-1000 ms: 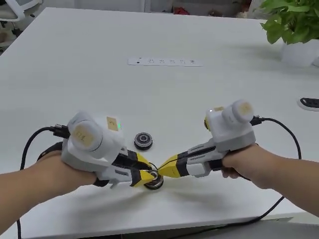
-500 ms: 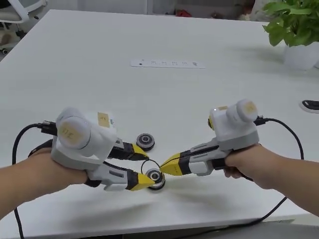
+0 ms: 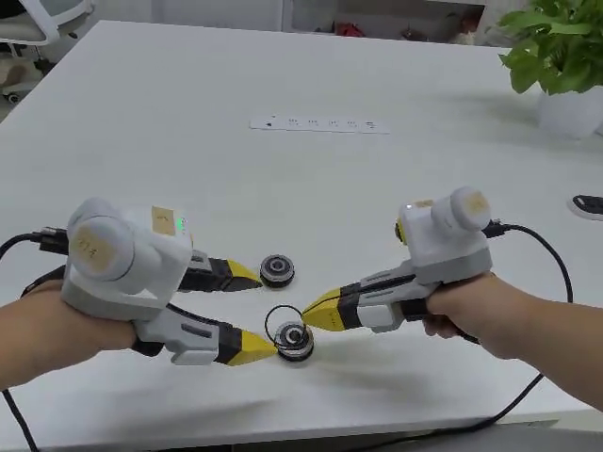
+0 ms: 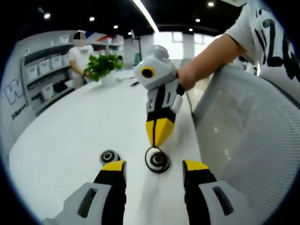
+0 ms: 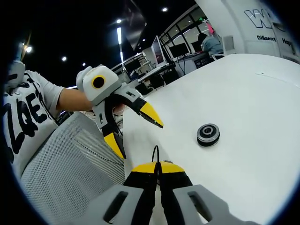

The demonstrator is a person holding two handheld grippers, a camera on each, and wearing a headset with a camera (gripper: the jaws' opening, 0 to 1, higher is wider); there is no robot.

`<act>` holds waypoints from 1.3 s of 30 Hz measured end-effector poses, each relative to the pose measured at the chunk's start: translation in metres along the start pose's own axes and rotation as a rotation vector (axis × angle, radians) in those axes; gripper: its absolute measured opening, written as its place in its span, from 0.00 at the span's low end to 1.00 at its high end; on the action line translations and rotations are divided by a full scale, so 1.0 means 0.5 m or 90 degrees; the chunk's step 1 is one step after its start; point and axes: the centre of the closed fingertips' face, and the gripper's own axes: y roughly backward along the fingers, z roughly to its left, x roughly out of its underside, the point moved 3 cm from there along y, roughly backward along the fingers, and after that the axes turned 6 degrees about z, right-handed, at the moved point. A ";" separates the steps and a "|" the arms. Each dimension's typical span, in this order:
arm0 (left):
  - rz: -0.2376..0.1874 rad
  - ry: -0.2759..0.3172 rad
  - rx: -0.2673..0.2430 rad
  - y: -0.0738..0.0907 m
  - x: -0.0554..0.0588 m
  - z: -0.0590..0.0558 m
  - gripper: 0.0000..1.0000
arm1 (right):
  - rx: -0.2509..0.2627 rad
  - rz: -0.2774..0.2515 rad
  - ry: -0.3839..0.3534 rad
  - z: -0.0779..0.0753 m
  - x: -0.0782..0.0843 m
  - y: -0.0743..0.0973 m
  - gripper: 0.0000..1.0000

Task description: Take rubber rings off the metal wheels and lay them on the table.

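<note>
Rubber ring, lower centre, now loops half off the metal wheel, pinched by the right gripper; the left gripper has spread wide.

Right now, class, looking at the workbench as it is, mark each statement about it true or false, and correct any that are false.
1. The left gripper is open. True.
2. The right gripper is shut on nothing. False: it pinches a thin black rubber ring.
3. Two metal wheels lie on the white table. True: the near wheel lies by the gripper tips and the far wheel just beyond it.
4. The potted plant stands at the table's near left corner. False: the potted plant is at the far right.
5. A white power strip lies farther along the table than both wheels. True.
</note>
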 end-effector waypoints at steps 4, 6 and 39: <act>-0.002 0.007 -0.007 0.015 0.008 0.003 0.52 | -0.001 0.000 0.003 0.001 -0.006 -0.001 0.00; -0.007 0.014 -0.015 0.022 0.012 0.007 0.54 | -0.001 0.001 0.003 0.002 -0.010 -0.003 0.00; -0.018 0.074 -0.076 0.108 0.075 0.021 0.62 | 0.008 0.038 0.050 0.023 -0.040 -0.116 0.00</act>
